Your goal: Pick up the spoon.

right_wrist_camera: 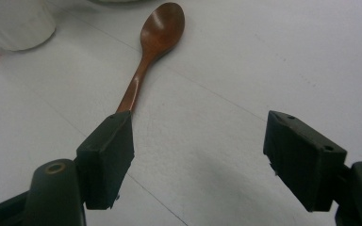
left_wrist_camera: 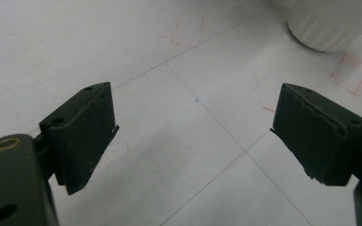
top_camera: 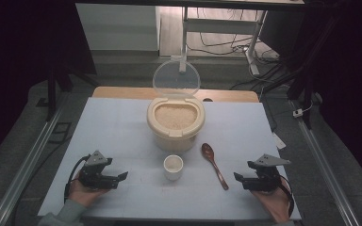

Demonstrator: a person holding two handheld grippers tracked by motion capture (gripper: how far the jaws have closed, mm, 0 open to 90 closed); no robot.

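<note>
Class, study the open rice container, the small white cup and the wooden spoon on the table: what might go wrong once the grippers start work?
1. The brown wooden spoon lies flat on the white table; the open right gripper may slip on its thin handle.
2. The small white cup stands close before the cream rice container, so either could be knocked.
3. The container's clear lid stands upright, and a bump might drop it shut.
</note>
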